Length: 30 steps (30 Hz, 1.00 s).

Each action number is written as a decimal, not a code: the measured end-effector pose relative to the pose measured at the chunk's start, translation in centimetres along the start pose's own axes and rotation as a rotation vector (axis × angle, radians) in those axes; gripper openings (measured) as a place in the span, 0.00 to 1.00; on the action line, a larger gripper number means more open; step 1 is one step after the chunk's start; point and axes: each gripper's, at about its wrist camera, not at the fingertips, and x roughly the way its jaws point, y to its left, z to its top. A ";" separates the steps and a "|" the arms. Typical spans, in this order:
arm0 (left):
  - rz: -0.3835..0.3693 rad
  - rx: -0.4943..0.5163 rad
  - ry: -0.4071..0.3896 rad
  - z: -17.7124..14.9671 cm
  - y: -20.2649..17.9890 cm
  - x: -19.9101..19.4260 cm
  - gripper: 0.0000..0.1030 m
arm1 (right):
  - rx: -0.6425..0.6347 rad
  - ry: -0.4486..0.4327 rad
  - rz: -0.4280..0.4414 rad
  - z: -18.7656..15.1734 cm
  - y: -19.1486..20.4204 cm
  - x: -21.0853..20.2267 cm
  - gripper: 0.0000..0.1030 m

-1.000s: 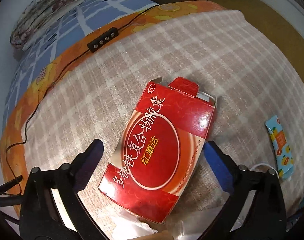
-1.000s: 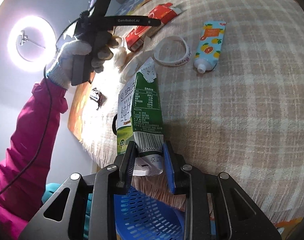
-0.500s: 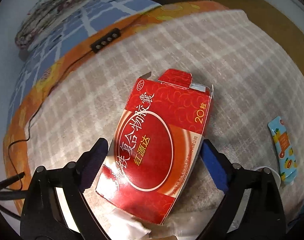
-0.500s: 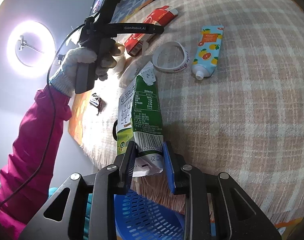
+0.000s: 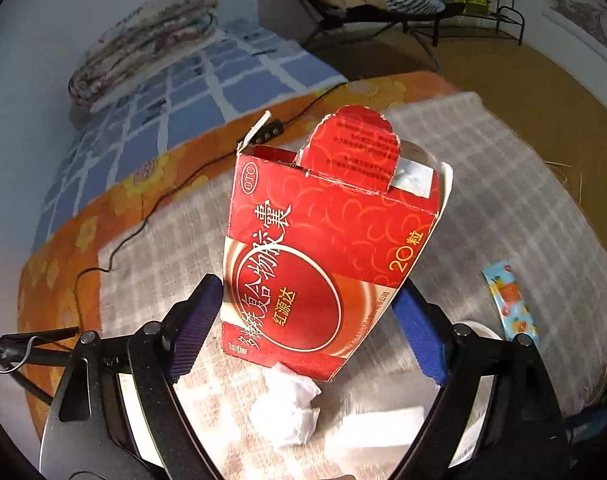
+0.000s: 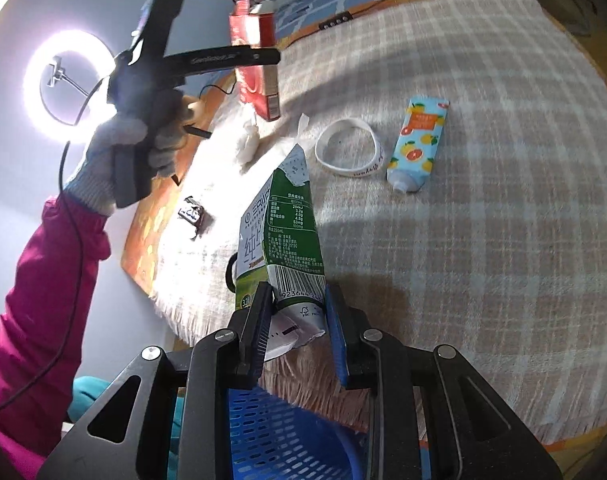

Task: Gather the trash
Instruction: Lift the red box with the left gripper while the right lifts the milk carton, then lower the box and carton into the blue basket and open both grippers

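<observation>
Cardboard of the red box (image 5: 327, 256), lifted clear of the blanket (image 5: 503, 200) with the closing left gripper (image 5: 307, 332) clamped on its lower sides, is light and crushable, while the right gripper (image 6: 297, 320) pinches the soft carton (image 6: 285, 240) above the basket (image 6: 279, 444).

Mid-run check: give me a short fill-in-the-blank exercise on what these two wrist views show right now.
1. The right gripper grips a green-and-white milk carton above a ___ basket.
2. On the plaid blanket, a ___ wristband lies beside the citrus-print tube.
3. The top flap of the red medicine box is ___.

Missing words: blue; white; open.
</observation>
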 end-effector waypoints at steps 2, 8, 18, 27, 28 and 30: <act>0.005 0.008 -0.019 -0.2 0.0 -1.4 0.85 | -0.026 -0.020 -0.011 0.1 0.5 -0.6 0.24; 0.017 0.014 -0.087 -0.9 -0.5 -6.2 0.85 | -0.061 -0.054 -0.022 -0.1 1.3 -1.8 0.24; -0.005 0.032 -0.152 -5.4 -2.6 -15.0 0.85 | -0.106 -0.076 -0.011 -3.3 2.7 -4.3 0.24; -0.039 0.088 -0.100 -15.0 -7.7 -19.5 0.85 | -0.147 -0.050 0.001 -8.5 4.4 -6.5 0.24; -0.044 0.094 -0.093 -16.0 -8.3 -19.8 0.85 | -0.153 -0.043 -0.001 -9.1 4.5 -6.6 0.24; -0.054 0.101 -0.079 -17.9 -9.3 -20.3 0.85 | -0.165 -0.022 -0.009 -10.5 4.8 -6.6 0.24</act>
